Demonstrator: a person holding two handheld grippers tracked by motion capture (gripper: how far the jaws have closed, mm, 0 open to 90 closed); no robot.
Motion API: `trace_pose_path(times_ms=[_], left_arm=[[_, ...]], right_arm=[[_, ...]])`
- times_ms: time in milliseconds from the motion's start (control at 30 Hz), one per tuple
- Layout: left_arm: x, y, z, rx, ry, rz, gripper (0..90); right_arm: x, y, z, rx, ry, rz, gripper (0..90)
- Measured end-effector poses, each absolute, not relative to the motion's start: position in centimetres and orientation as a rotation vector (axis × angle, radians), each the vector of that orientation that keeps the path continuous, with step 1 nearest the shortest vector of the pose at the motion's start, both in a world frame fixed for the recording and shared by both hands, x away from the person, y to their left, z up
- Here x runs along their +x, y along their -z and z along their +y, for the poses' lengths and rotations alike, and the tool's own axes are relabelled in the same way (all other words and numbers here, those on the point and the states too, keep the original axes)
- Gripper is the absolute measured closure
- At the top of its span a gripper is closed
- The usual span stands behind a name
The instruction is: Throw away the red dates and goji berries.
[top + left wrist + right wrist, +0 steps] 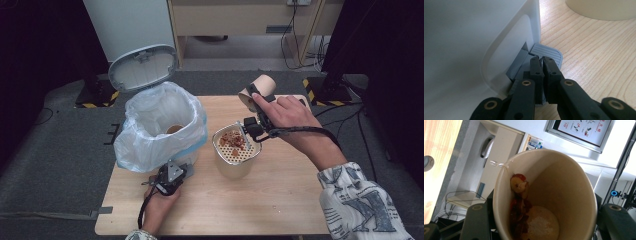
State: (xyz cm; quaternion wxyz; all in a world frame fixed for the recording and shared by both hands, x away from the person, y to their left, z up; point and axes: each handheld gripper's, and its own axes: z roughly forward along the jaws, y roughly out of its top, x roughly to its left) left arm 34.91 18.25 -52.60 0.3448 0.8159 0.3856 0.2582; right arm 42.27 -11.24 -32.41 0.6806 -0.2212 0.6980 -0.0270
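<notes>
A white pedal bin point(150, 145), lined with a clear bag, stands at the table's left with its lid point(143, 67) swung up. My left gripper point(176, 172) is shut, and its tips rest on the bin's grey pedal point(551, 53) beside the bin wall point(474, 37); the left gripper point(542, 60) grasps nothing. My right gripper point(260, 100) is shut on a paper cup point(263, 85), tilted mouth-down over a perforated strainer point(234, 149) that carries red-brown scraps. In the right gripper view the cup point(566, 180) sits between the fingers point(475, 220), and fruit pieces point(519, 185) cling to its inside.
The strainer sits on a beige container point(232, 169) at the table's middle, whose base point(599, 10) shows in the left gripper view. The wooden table point(280, 210) has bare room at the front and right. Stand bases with striped tape point(320, 92) and cables lie beyond it.
</notes>
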Motion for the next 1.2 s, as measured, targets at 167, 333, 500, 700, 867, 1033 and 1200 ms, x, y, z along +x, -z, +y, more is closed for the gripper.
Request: trace_pose_path(times_ms=[167,333,500,700,867,1033,1200], left_arm=[[34.9,52.6,18.3,2.118,-0.67,1.002,85.8],[34.9,52.6,18.3,2.118,-0.671,1.001,85.8],[34.9,52.6,18.3,2.118,-0.67,1.002,85.8],[34.9,52.6,18.3,2.118,-0.67,1.002,85.8],[34.9,52.6,18.2,2.119,-0.671,1.002,85.8],[34.9,52.6,18.3,2.119,-0.671,1.002,85.7],[34.9,52.6,18.3,2.118,-0.67,1.003,85.7]], right_arm=[[42.3,32.5,-11.2,-0.5,0.062,1.561,38.1],[42.4,32.3,-11.2,-0.469,0.018,1.592,38.2],[42.5,32.1,-11.0,-0.421,-0.056,1.631,38.1],[42.6,32.1,-10.9,-0.374,-0.082,1.657,38.1],[42.8,31.9,-10.9,-0.317,-0.172,1.713,38.0],[43.0,31.6,-10.4,-0.234,-0.316,1.791,37.9],[43.4,31.0,-9.8,-0.144,-0.464,1.864,37.9]])
